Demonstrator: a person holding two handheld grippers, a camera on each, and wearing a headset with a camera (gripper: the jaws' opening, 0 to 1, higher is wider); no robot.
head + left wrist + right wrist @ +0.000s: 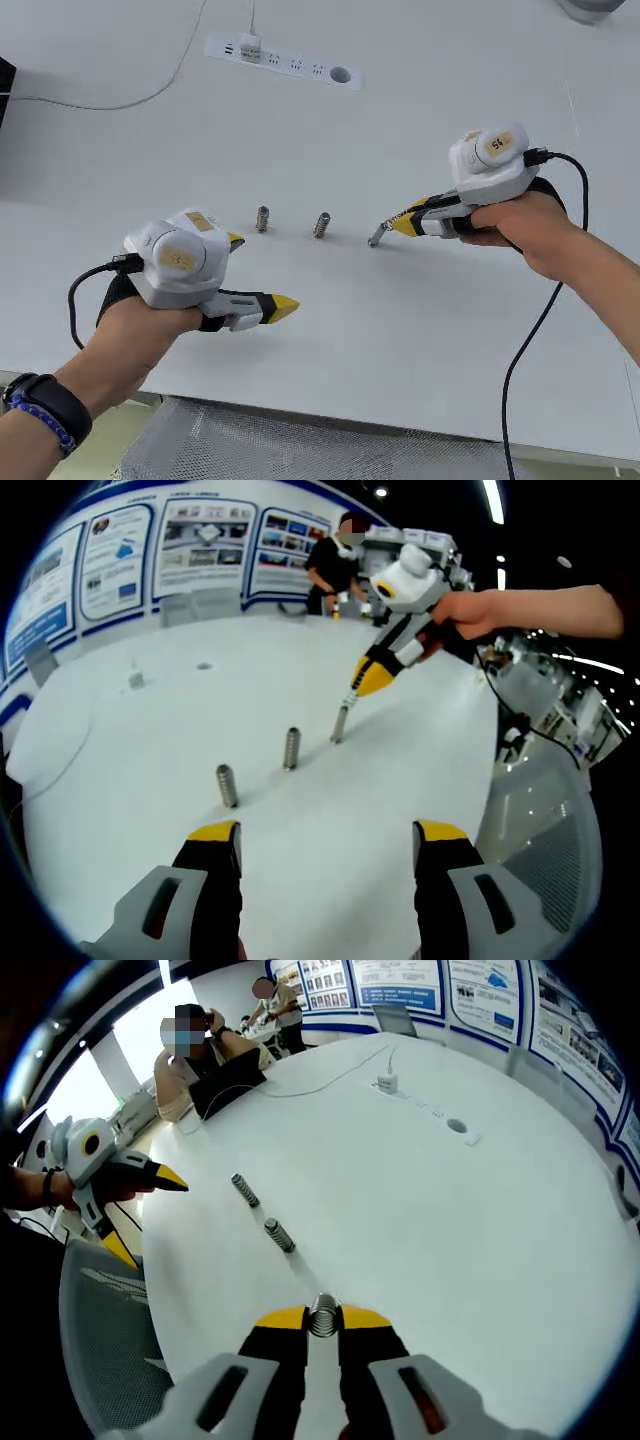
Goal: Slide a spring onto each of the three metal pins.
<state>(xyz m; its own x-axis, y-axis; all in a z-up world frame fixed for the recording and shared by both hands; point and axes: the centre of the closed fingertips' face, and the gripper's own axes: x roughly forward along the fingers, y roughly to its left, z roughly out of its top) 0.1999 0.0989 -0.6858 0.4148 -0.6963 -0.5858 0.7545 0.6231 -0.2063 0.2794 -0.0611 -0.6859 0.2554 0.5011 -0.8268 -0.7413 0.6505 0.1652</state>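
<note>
The left gripper [260,272] hovered near, jaws apart, clearing room as the right gripper [403,225] clamped the rightmost spring [377,236], apparently seating it.

Bright, even light covers the white tabletop [400,330]; shadows are faint. A ceiling strip [492,498] glares at one o'clock in the left gripper view, whose edges bend.

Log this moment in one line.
left gripper: open, empty | right gripper: shut on spring at row's end | first pin, middle pin: springs on
</note>
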